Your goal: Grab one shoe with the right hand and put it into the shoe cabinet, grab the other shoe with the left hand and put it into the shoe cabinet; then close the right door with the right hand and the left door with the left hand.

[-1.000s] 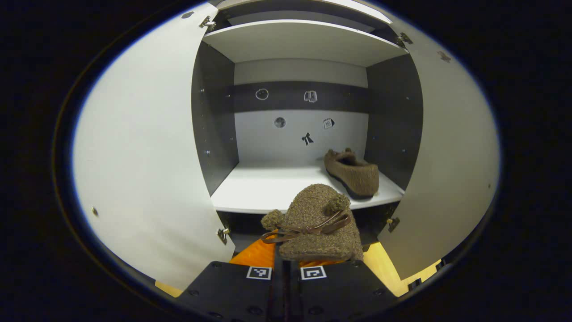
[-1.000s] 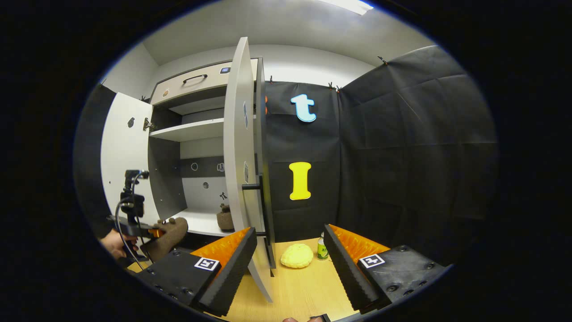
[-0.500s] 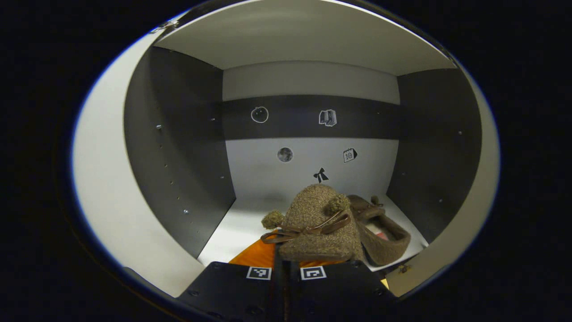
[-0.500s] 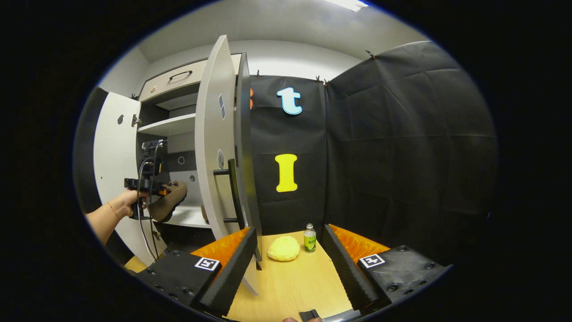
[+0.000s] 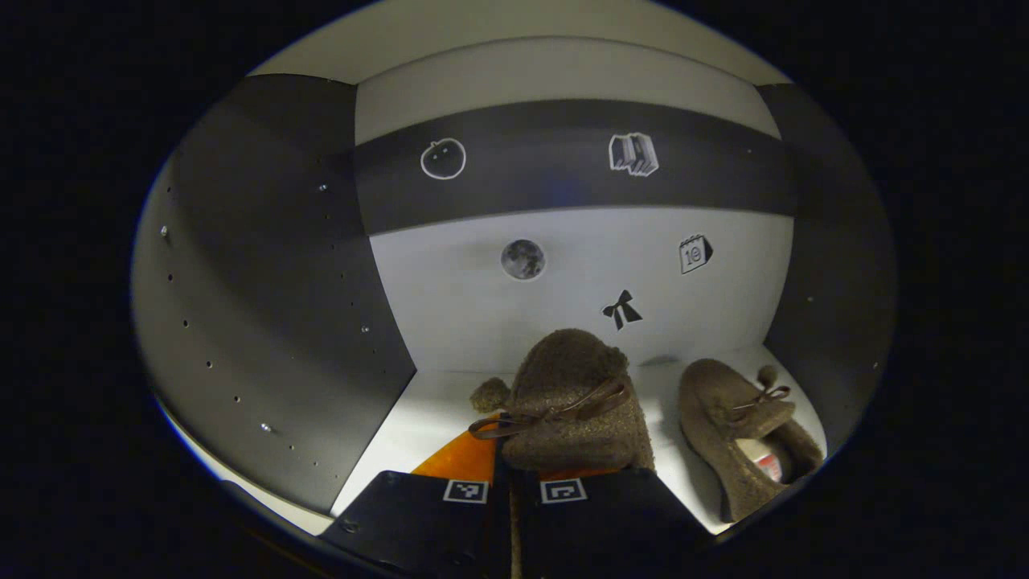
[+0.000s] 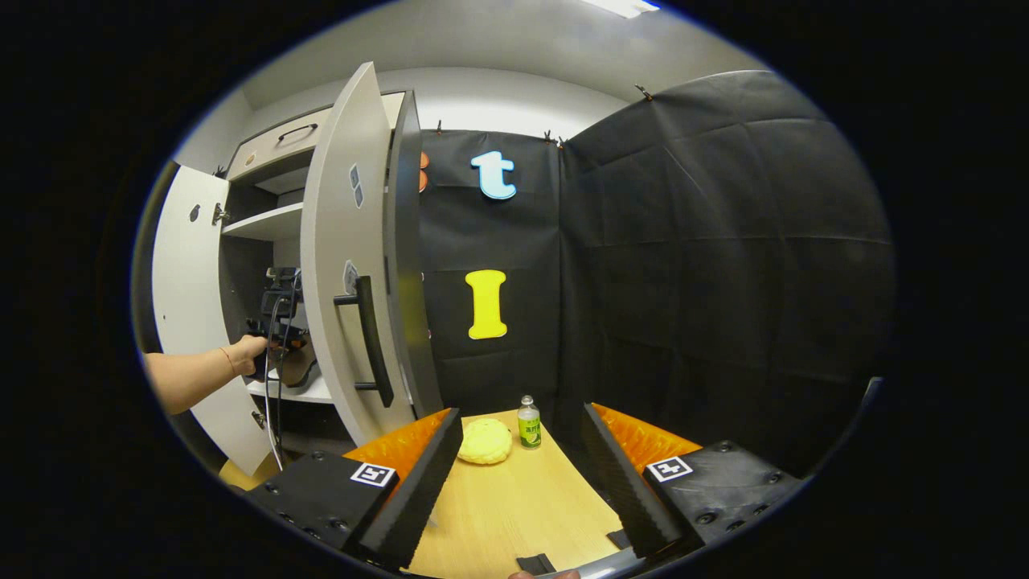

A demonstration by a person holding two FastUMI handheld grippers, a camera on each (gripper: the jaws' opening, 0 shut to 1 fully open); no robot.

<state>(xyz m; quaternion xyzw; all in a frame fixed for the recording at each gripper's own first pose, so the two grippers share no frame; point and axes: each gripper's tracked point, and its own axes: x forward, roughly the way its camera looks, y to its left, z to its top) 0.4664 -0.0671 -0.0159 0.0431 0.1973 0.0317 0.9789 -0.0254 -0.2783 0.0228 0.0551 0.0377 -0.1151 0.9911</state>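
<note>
Brown fuzzy shoe (image 5: 735, 434) already on cabinet shelf (image 5: 434, 410) | 2nd shoe (image 5: 575, 410) clamped in L gripper (image 5: 514, 482), inside cab., not released | R gripper (image 6: 514, 474) fingers apart, empty | right door (image 6: 346, 265), left door (image 6: 181, 273) both open, closing left.

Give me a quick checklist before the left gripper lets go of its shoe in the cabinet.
1. Left gripper shut on held shoe: ok.
2. Held shoe inside the cabinet, above the shelf: ok.
3. Held shoe resting on the shelf: cannot tell, its sole is hidden.
4. Landing spot clear of the other shoe, which lies apart to the right: ok.
5. Right gripper open and empty, over the table, ready for the right door: ok.
6. Both doors shut: not ok, the right door and the left door stand open.
</note>
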